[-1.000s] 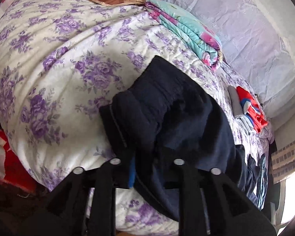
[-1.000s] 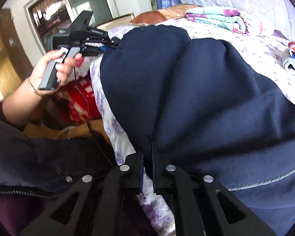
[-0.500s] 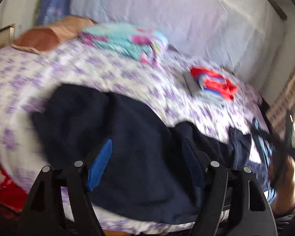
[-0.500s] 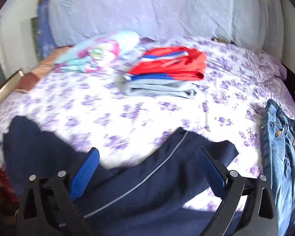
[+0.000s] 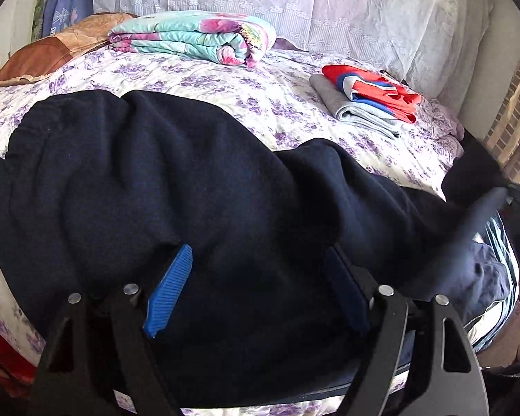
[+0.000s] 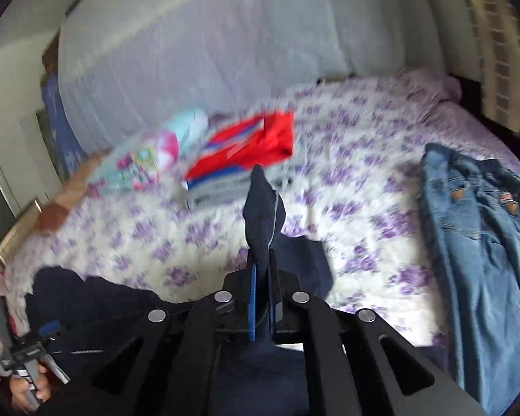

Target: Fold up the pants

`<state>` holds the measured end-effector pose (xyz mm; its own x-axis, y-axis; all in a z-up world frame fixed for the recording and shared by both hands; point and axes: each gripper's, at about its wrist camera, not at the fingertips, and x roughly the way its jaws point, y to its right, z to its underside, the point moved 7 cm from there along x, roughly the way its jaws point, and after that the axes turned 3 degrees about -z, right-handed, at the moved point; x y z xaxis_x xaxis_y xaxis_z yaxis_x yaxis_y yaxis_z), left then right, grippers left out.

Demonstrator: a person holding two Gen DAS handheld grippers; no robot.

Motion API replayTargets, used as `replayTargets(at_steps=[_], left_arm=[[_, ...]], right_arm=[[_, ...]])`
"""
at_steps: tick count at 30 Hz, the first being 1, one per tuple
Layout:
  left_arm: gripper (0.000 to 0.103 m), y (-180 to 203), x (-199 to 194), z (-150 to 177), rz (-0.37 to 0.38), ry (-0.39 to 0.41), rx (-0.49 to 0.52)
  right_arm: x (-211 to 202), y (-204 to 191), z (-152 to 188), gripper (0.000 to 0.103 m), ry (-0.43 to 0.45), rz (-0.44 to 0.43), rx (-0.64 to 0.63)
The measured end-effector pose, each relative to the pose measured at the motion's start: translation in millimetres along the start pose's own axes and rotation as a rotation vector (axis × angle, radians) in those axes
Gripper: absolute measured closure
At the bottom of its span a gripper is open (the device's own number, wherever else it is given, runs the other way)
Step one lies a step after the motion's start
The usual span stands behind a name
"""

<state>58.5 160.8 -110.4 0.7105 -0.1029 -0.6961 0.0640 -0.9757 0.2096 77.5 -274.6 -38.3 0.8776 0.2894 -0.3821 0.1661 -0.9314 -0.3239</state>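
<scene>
The navy sweatpants (image 5: 197, 187) lie spread across the near edge of the bed (image 5: 225, 79), filling the lower and middle part of the left wrist view, waistband toward the left of the frame and a leg running off to the right. The left gripper (image 5: 256, 287) hangs over this dark cloth with its jaws wide and opening; the blue pads stand apart above the fabric and press on nothing.

In the right wrist view, which is blurred, the right gripper (image 6: 262, 298) has its jaws narrow, clamped on a fold of the sweatpants' leg; a point of navy cloth with a pale side stripe sticks up from between the pads at the centre of the frame, lifted off the floral sheet.

Toward the upper middle of the left wrist view a folded floral blanket (image 5: 197, 36) lies by the white curtain (image 5: 329, 10), with a brown pillow (image 5: 52, 50) at upper left. A stack of folded clothes with a red garment on top (image 5: 367, 100) sits at right of centre. Blue jeans (image 6: 478, 242) lie unfolded on the right side of the right wrist view. A hand (image 6: 27, 390) gripping a handle shows at that view's lower left corner
</scene>
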Motion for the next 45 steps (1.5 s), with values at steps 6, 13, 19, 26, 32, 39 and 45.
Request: replayTargets(at_steps=[6,13,19,26,32,39,45], left_arm=[[0.026,4.4,0.4,4.4,-0.017,0.009,0.019],[0.022,7.8,1.9,3.6,-0.026,-0.002,0.028],[0.019,8.3,2.3,3.7,-0.031,0.012,0.014],[0.02,0.8,-1.7,2.0,-0.026,-0.007,-0.003],[0.021,0.5,-5.0,12.6,-0.092,-0.031,0.104],[0.021,-5.6,-17.0,30.9,-0.132,-0.03,0.184],[0.021,11.2,-33.4,9.5,-0.071,0.021,0.147]], right_arm=[[-19.6,62.7,140.8,0.097,-0.137,0.004,0.26],[-37.5,73.8,118.1,0.014,-0.025,0.001,0.283],[-12.5,101.3,103.3,0.087,-0.115,0.0,0.365],[-64.1,68.1,76.2,0.092,-0.026,-0.072,0.248],[-45.5,104.8,137.6,0.085,-0.243,0.038,0.269],[-93.8,85.7,31.3,0.033,-0.016,0.15,0.081],[32.8,-73.3,4.4,0.012,-0.362,-0.42,0.027]])
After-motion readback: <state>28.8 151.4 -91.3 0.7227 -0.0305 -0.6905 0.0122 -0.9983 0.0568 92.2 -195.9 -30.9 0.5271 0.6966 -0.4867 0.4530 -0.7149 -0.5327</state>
